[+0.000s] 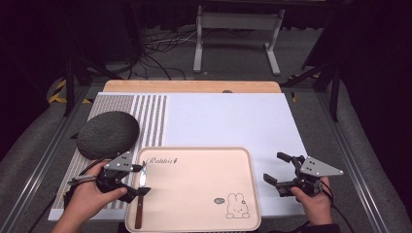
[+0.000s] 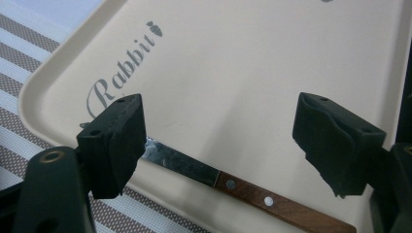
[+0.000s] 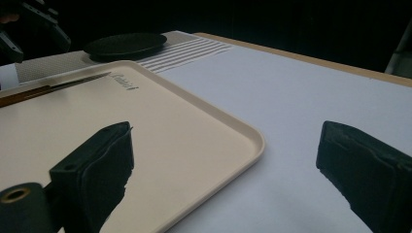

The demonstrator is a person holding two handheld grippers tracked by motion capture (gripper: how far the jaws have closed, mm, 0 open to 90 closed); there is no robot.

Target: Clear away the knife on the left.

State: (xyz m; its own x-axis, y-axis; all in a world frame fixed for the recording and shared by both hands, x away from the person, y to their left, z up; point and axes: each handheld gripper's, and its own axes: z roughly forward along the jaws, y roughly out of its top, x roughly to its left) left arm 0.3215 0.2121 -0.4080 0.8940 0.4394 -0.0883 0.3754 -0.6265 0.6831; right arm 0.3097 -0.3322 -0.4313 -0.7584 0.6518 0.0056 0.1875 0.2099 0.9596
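Left gripper [image 1: 138,178] open above wooden-handled steel knife [image 1: 140,200], lying free at nine o'clock on beige rabbit-printed plastic tray [image 1: 204,194]. Placing step judged finished; withdrawal called for next. Right gripper [image 1: 281,172] open and empty at three o'clock.

A tray [image 1: 204,160] lies at the near edge of the desk [image 1: 233,116], left of its middle. A knife [image 1: 141,196] lies in the tray along its left wall, blade toward the far side, handle toward the person. A round pad [image 1: 108,133] lies on a mat [image 1: 145,114] behind and left of the tray. The left gripper [image 1: 142,178] hangs over the knife; the right gripper [image 1: 277,170] sits right of the tray, above bare desk.
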